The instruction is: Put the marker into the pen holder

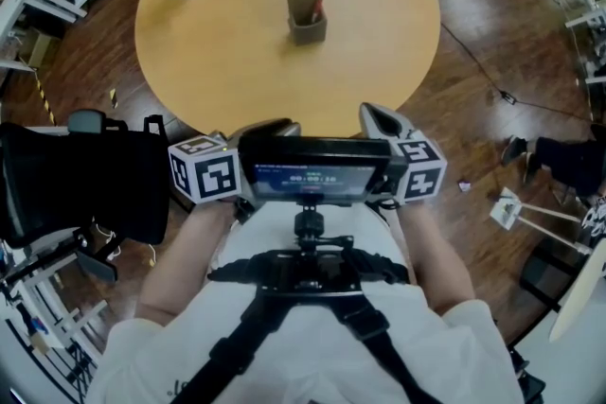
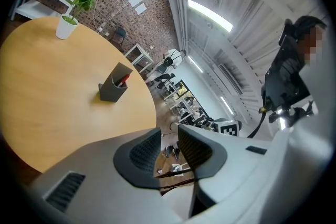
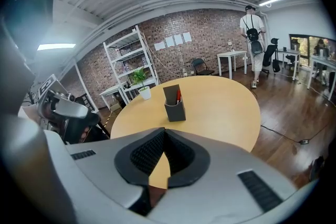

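Since a red marker [image 1: 316, 11] already stands inside the grey pen holder [image 1: 307, 26] at the middle of the round table [image 1: 237, 80], the task looks finished. Near the table's near edge, well apart from the holder, the left gripper [image 2: 168, 131] is slightly open and empty, and the right gripper [image 3: 164, 136] is closed on nothing.

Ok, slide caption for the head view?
Red marker stands in the grey pen holder on the round table; left gripper and right gripper held at its near edge.
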Demonstrator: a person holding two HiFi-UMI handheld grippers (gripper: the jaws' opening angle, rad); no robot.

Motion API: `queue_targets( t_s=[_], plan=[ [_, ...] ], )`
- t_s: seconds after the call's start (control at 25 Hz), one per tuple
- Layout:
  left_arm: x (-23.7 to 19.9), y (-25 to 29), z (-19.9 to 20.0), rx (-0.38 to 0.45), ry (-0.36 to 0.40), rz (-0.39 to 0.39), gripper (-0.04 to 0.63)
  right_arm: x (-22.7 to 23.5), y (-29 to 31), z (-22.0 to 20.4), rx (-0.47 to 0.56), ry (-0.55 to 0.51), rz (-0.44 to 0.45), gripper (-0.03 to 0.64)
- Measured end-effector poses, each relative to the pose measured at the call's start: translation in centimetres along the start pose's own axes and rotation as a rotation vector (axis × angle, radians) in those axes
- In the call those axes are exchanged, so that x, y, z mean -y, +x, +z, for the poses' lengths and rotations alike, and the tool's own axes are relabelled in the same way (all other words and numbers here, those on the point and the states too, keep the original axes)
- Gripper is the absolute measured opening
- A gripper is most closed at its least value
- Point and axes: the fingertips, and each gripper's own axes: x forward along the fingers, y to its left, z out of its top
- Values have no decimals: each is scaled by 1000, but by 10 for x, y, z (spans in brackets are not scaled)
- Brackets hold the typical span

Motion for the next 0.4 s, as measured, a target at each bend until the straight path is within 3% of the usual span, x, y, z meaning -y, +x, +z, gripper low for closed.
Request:
queue_targets(
  t_s=[0.4],
  plan=[
    [-4,1,-2,-1,-2,-23,106,3,3,-9,-10,16,-4,5]
  ],
)
